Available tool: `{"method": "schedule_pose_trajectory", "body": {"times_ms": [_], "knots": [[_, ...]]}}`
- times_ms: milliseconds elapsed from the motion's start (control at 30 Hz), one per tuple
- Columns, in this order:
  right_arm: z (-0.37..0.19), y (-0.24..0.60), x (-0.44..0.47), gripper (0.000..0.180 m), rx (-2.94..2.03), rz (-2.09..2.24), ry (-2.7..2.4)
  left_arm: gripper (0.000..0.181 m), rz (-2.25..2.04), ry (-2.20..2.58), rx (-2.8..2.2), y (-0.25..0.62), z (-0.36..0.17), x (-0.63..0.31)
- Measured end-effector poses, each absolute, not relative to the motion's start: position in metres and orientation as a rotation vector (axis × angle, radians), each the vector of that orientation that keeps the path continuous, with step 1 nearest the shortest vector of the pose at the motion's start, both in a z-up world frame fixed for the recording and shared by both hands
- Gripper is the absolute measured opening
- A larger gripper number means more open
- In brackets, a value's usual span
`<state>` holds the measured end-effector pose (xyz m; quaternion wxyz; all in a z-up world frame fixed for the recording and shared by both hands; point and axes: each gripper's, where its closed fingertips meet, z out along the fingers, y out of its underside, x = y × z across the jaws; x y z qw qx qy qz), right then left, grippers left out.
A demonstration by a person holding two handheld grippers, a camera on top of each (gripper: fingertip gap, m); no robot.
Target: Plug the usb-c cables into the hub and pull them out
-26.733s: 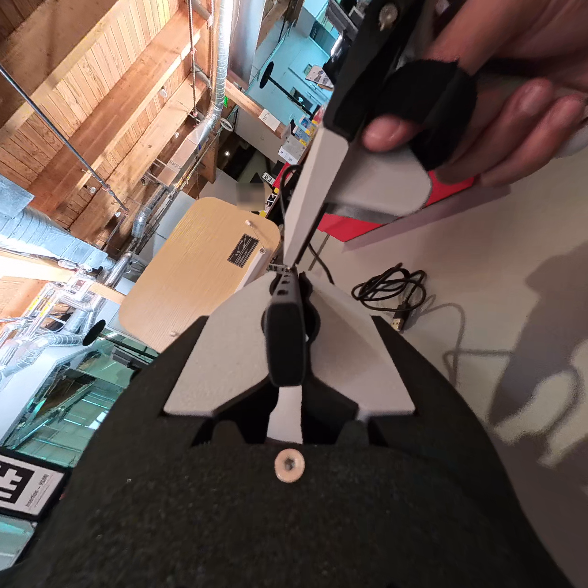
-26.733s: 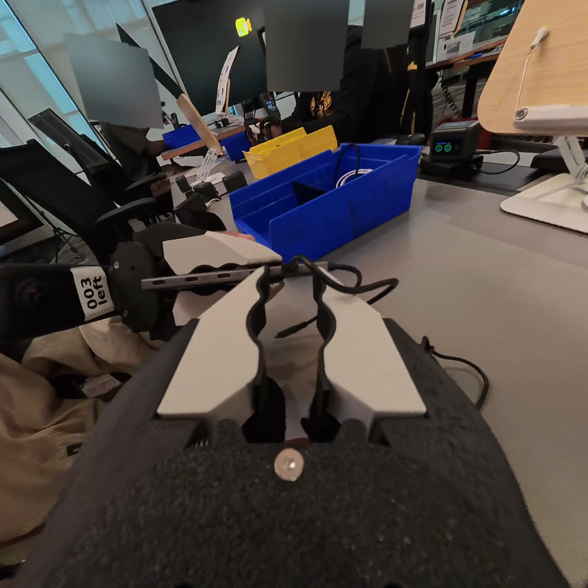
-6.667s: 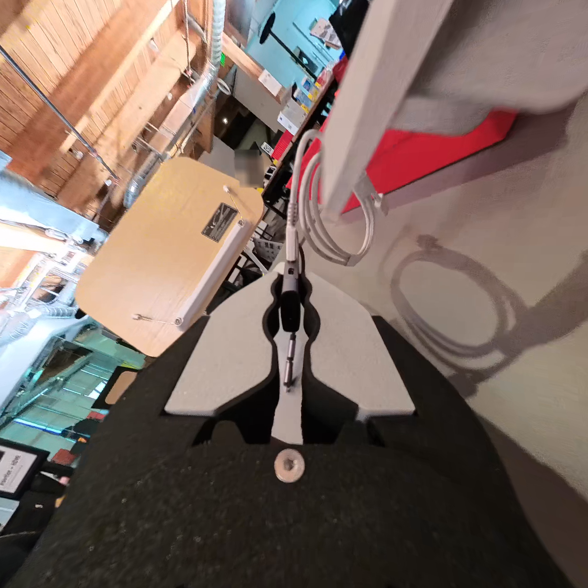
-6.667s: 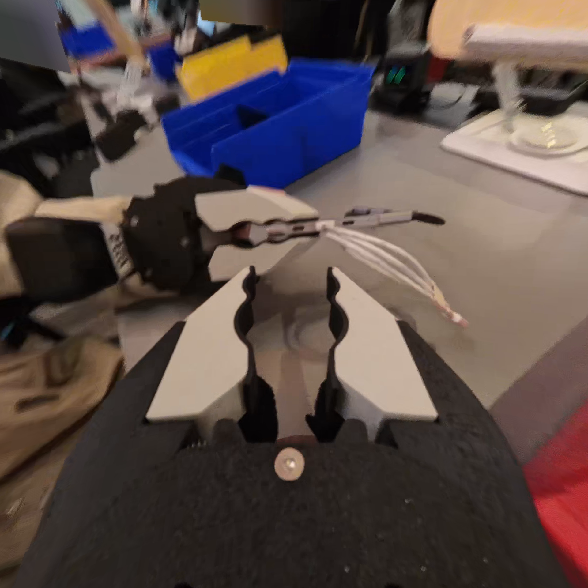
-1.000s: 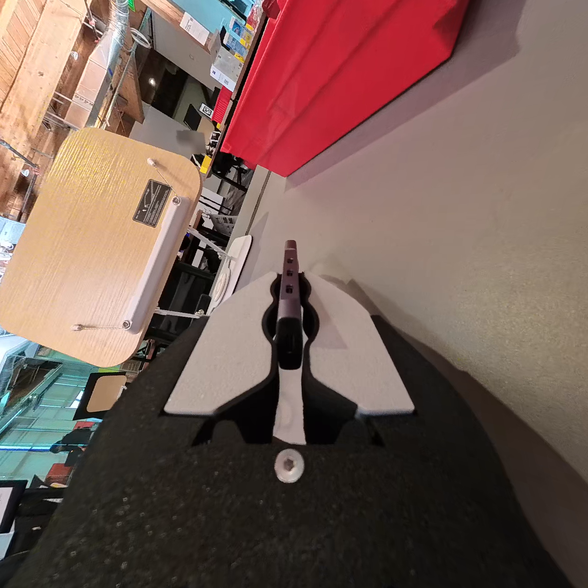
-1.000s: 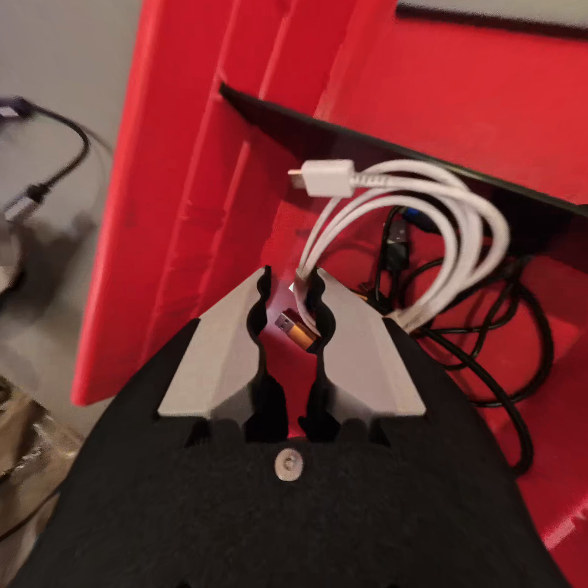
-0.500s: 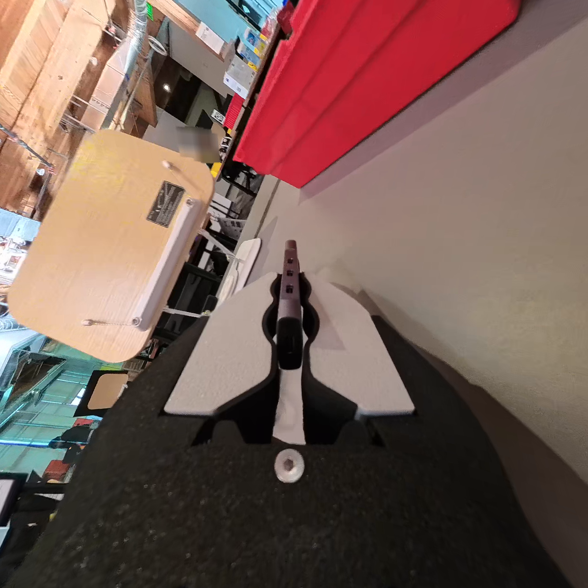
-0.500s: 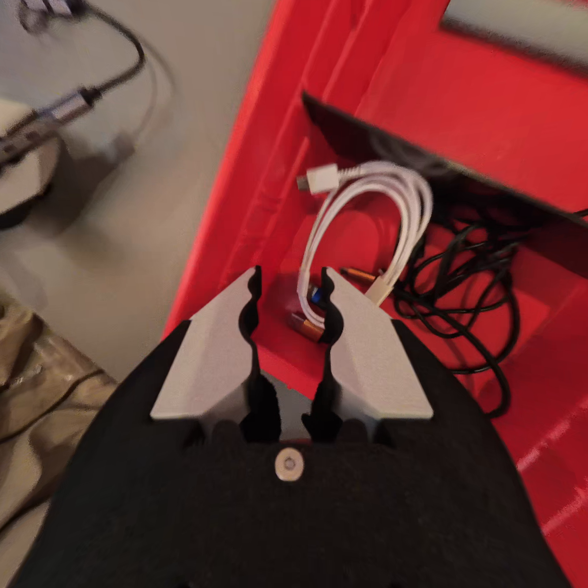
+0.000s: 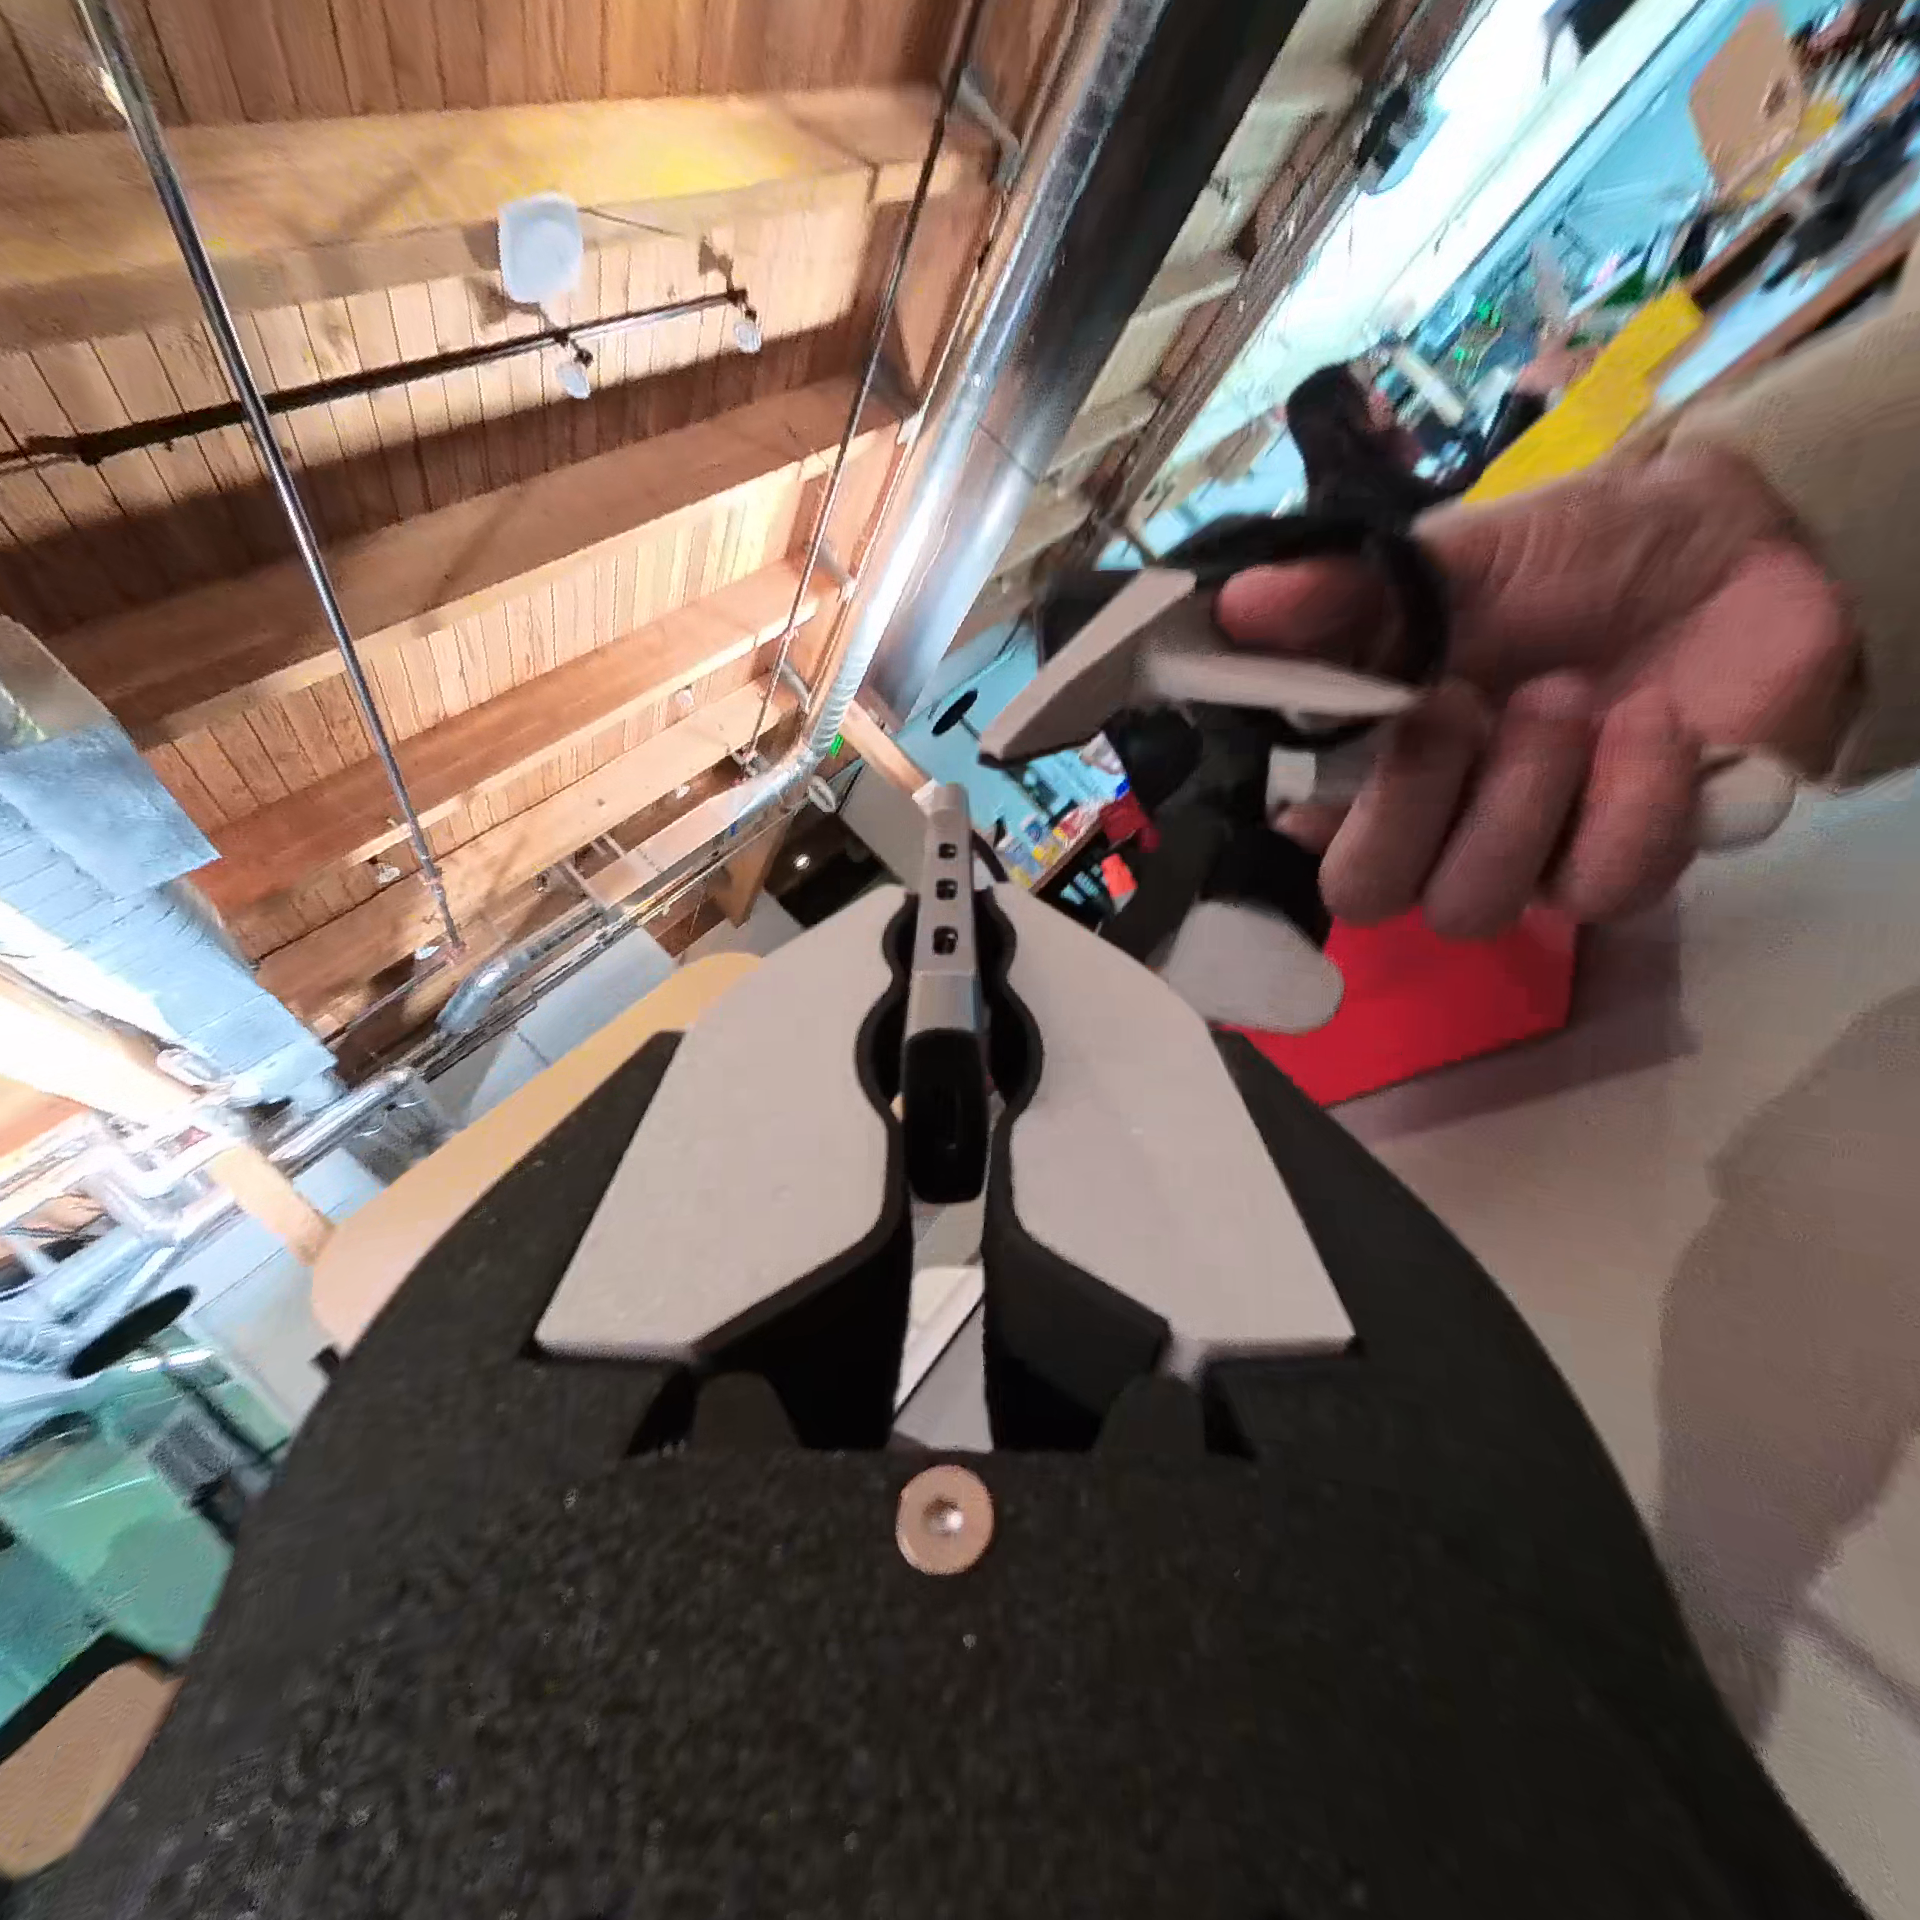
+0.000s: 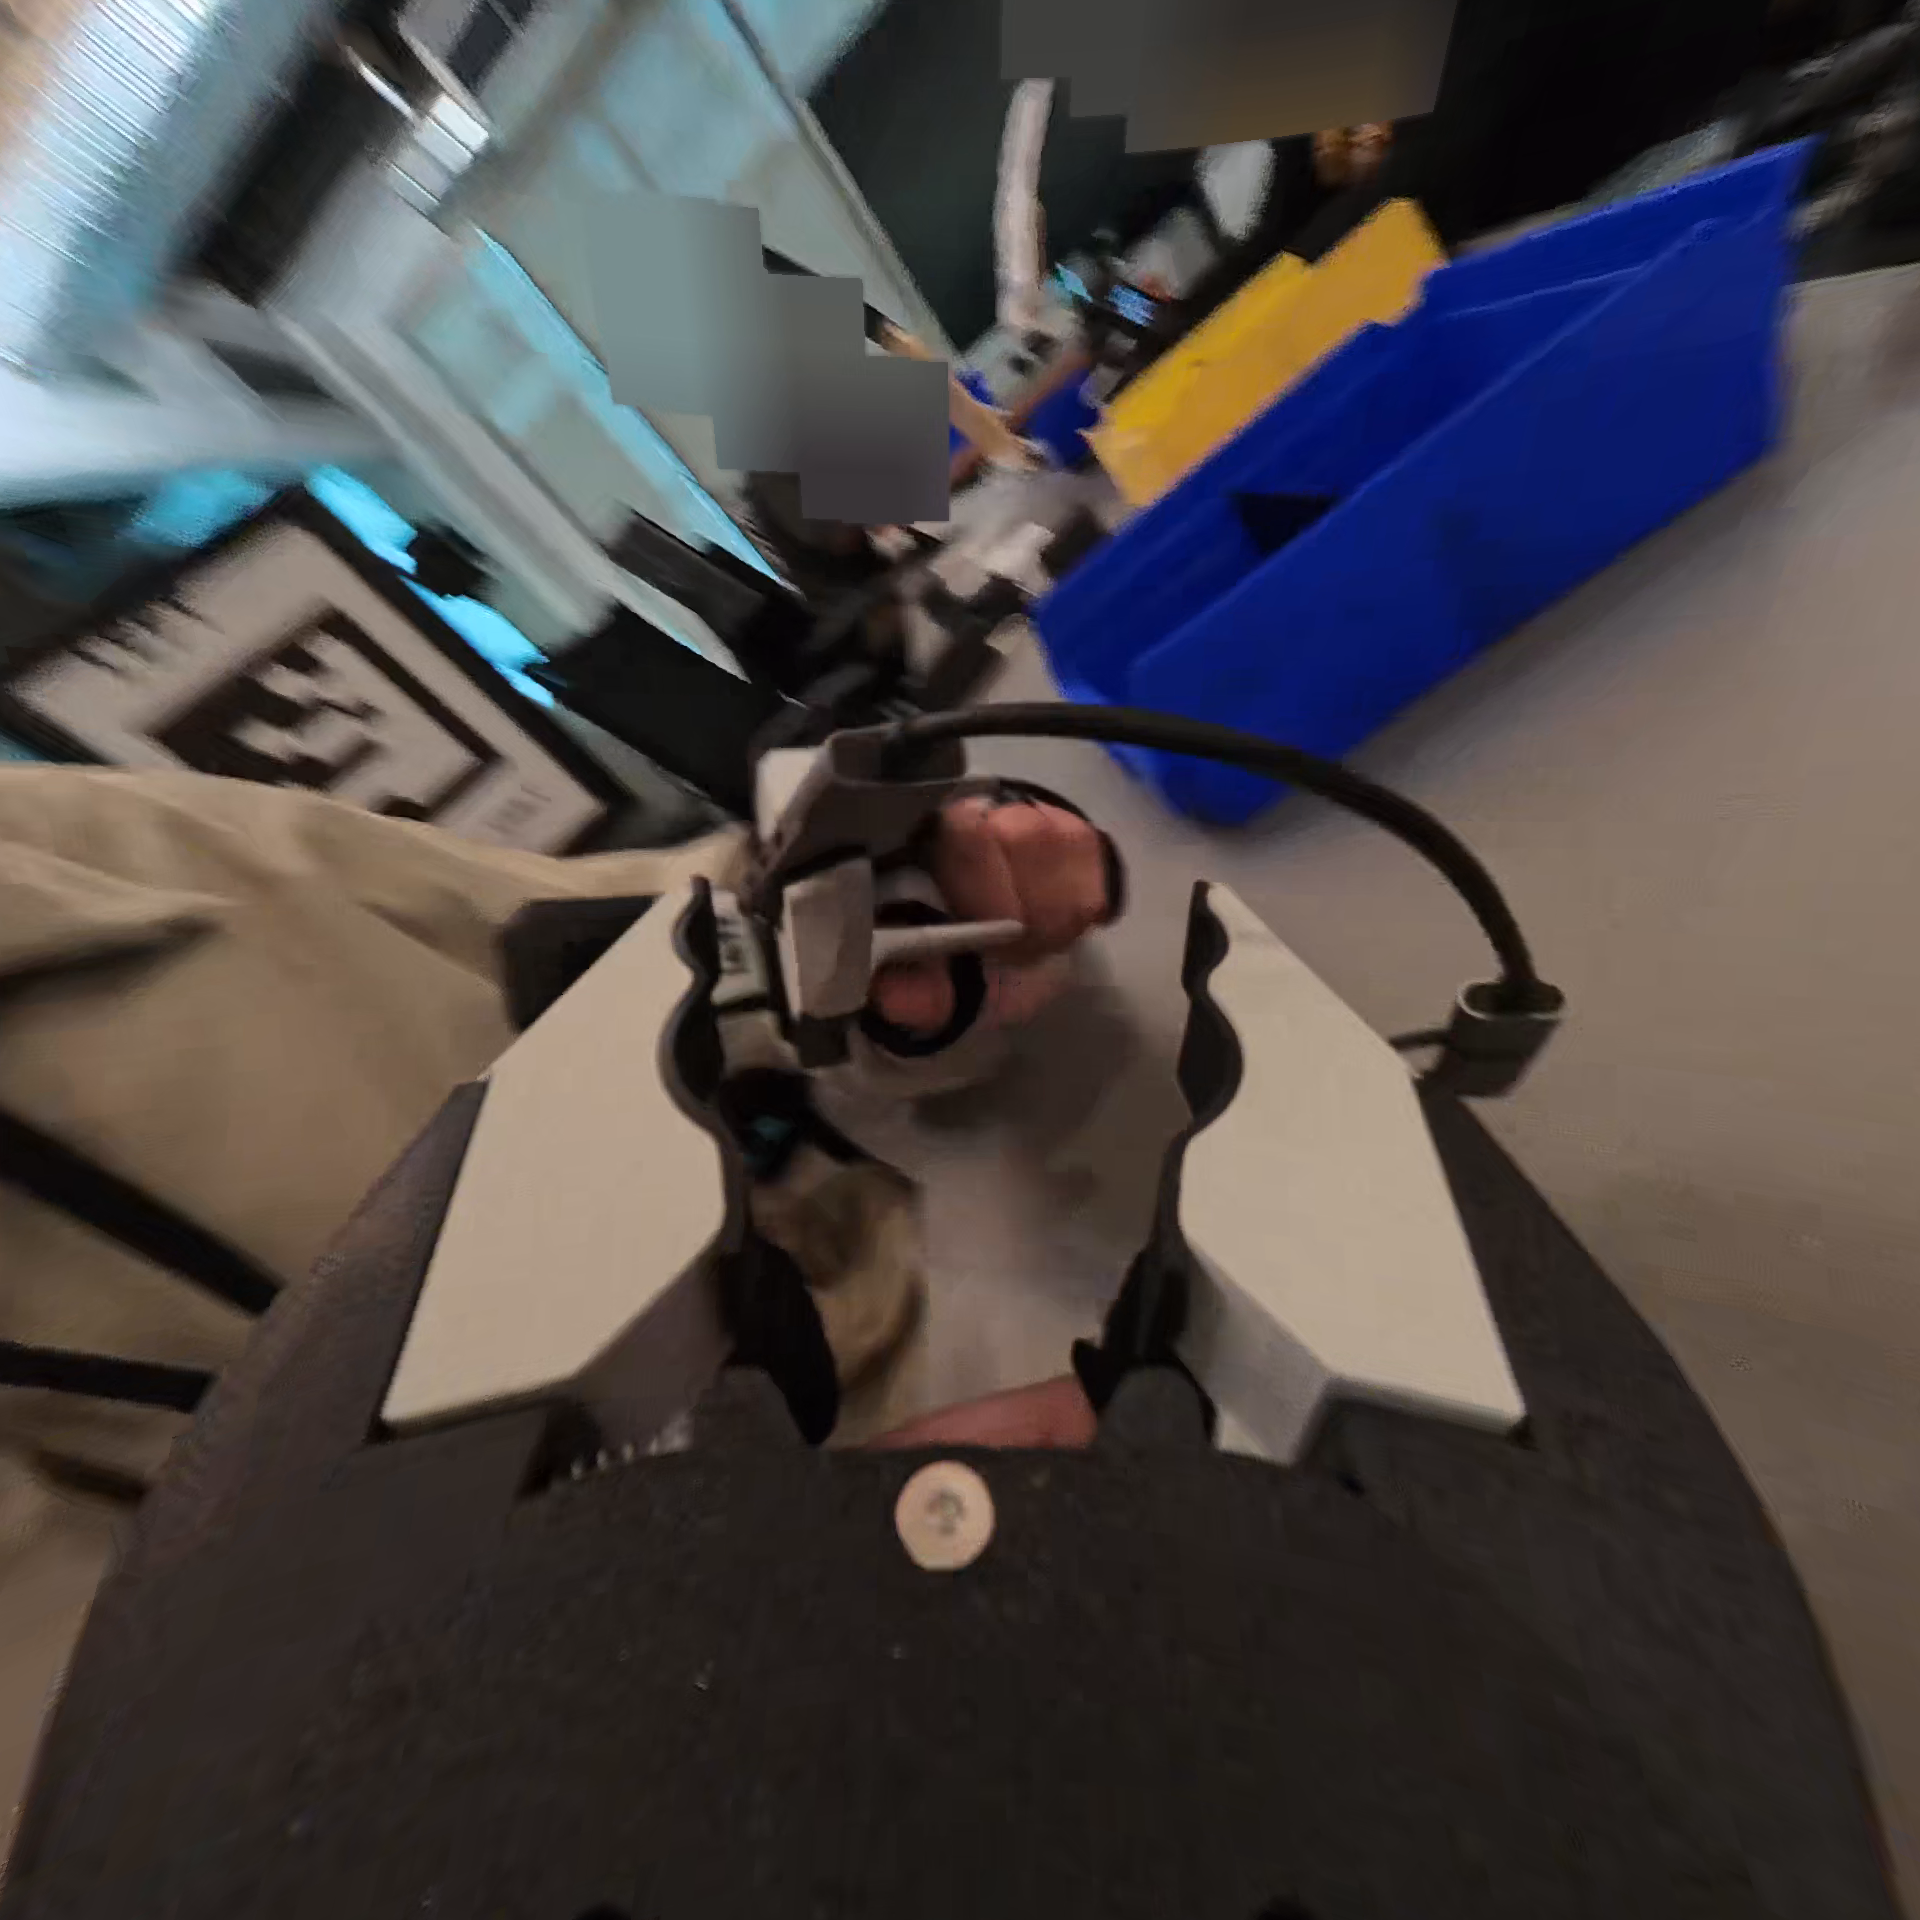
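In the left wrist view, the left gripper [image 9: 943, 925] is clenched on a slim grey hub [image 9: 943, 997], which sticks out past the fingertips with three small ports facing the camera. Behind it rise a wooden plank ceiling [image 9: 436, 499] and a shiny metal duct [image 9: 997, 343]. To the right, a hand [image 9: 1621, 686] holds the right gripper [image 9: 1153, 779] above a grey table [image 9: 1714, 1091], with a red bin [image 9: 1444, 987] behind.

In the right wrist view, much blurred, the right gripper [image 10: 940, 914] is spread wide and holds nothing. Ahead, the left gripper [image 10: 821, 821] grips the hub [image 10: 847, 774], whose black cable [image 10: 1351, 800] arcs rightward to a plug [image 10: 1496, 1034] just above the table [image 10: 1714, 935]. A blue bin [image 10: 1455, 457] and a yellow bin [image 10: 1257, 332] stand farther back.
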<state>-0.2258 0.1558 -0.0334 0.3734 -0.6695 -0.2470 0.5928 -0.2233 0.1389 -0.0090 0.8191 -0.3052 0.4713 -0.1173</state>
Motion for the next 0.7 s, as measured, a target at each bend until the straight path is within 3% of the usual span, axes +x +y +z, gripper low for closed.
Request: {"method": "schedule_pose_trajectory", "body": {"times_ms": [100,200,267,467,567,700], "knots": [[-0.015,0.145,-0.226,0.07,-1.564,1.76,-0.599,0.009,-0.346,1.01,-0.631,0.124,-0.001,-0.224],[-0.026,0.128,-0.233,0.069,-1.622,1.778,-0.74,0.009,-0.461,1.093,-0.621,0.114,-0.008,-0.221],[-0.035,0.117,-0.236,0.059,-1.676,1.777,-0.847,0.009,-0.512,1.152,-0.611,0.11,-0.014,-0.219],[-0.03,0.115,-0.23,0.05,-1.656,1.863,-0.818,0.009,-0.396,1.239,-0.534,0.11,-0.03,-0.215],[-0.034,0.115,-0.228,0.023,-1.659,1.84,-0.843,0.009,-0.342,1.249,-0.523,0.113,-0.036,-0.212],[-0.041,0.12,-0.226,0.023,-1.702,1.772,-0.843,0.009,-0.346,1.268,-0.586,0.12,-0.043,-0.21]]}}
